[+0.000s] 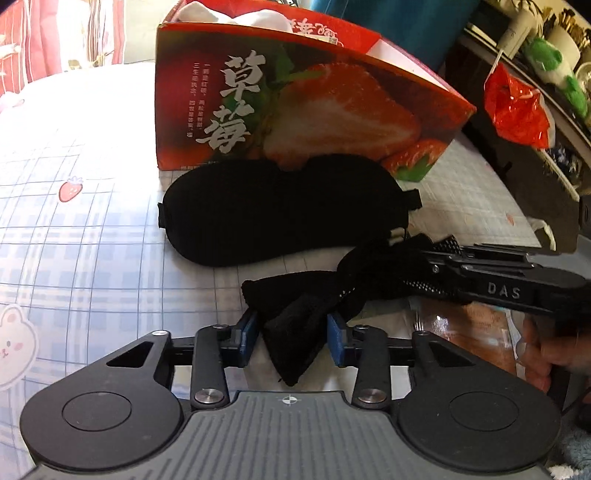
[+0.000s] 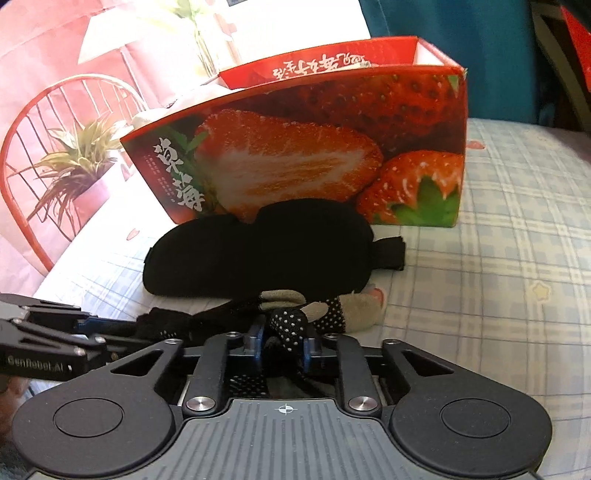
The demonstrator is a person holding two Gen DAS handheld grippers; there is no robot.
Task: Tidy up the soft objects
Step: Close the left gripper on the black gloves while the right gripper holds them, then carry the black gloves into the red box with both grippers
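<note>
A black knitted glove [image 1: 295, 306] with white grip dots lies stretched on the checked bedsheet. My left gripper [image 1: 291, 332] is open, its blue pads either side of the glove's cuff end. My right gripper [image 2: 284, 343] is shut on the glove's dotted finger end [image 2: 291, 325]; it shows in the left wrist view [image 1: 424, 266] coming in from the right. A black sleep mask [image 1: 280, 210] lies just beyond the glove, against a red strawberry box [image 1: 295, 99]. The mask [image 2: 266, 247] and box [image 2: 332, 147] also show in the right wrist view. White cloth [image 1: 236, 14] sits inside the box.
A red plastic bag [image 1: 517, 107] and a green plush toy [image 1: 550, 62] sit on a shelf at the right, past the bed's edge. A pink printed curtain [image 2: 55, 147] hangs behind the bed on the left. Open bedsheet [image 2: 498, 277] lies right of the box.
</note>
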